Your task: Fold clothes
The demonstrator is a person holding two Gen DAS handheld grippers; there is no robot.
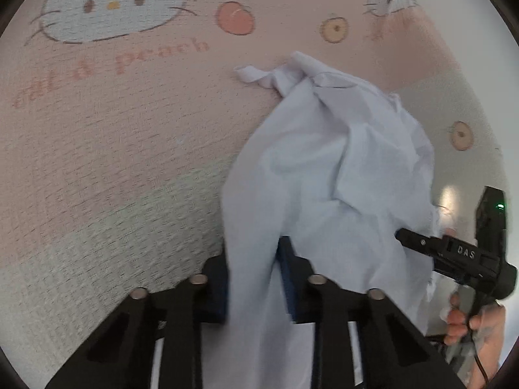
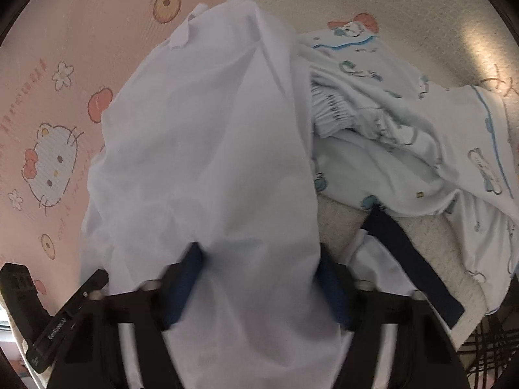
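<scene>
- left gripper (image 1: 253,278): fingers narrow, pinched on the white garment (image 1: 331,168); cloth runs down between the blue pads (image 1: 287,278) and out toward the camera
- right gripper (image 2: 259,288): fingers at mid width, a thick bunch of the same white garment (image 2: 207,149) filling the gap; blue pads (image 2: 185,285) sit against the cloth on both sides, so it reads as a hold
- no earlier frame, so nothing on jaw motion
- white garment hangs crumpled from both grippers over the pink cat-and-peach printed mat (image 1: 129,129); far end with a narrow strip of cloth (image 1: 253,74) touches the mat
- left view: right gripper (image 1: 454,253) at the right edge, its tip against the garment; a person's hand (image 1: 467,321) on its handle
- right view: left gripper body (image 2: 55,321) at lower left
- pale blue printed garment (image 2: 405,123) lies rumpled just right of the white one; a dark navy strap (image 2: 408,256) below it; both on a cream textured surface (image 2: 389,0)
</scene>
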